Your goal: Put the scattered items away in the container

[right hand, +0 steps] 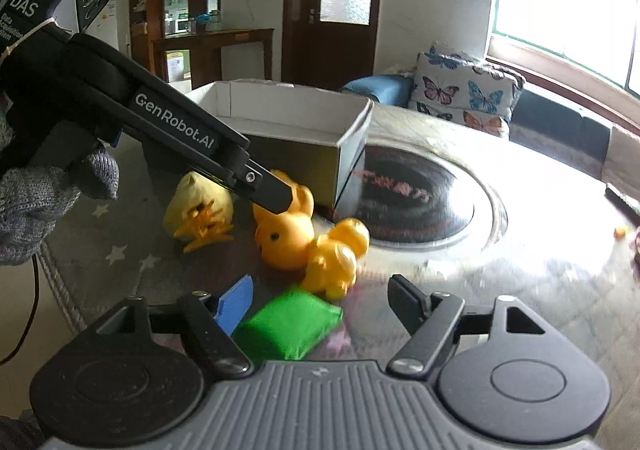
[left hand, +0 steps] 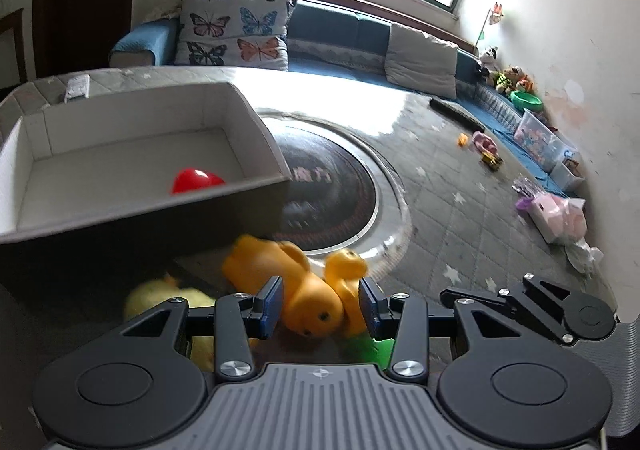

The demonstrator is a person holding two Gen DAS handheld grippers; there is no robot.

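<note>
One open white box stands on the table, and everything else is placed from it. Inside it lies one red ball. Just in front of its near wall lie two orange rubber toys, a larger one and a smaller one touching it, one pale yellow plush chick to their left, and one green beanbag nearest the cameras. The left gripper brackets the larger orange toy with jaws spread, not yet clamped. The right gripper hangs wide open above the beanbag, holding nothing.
</note>
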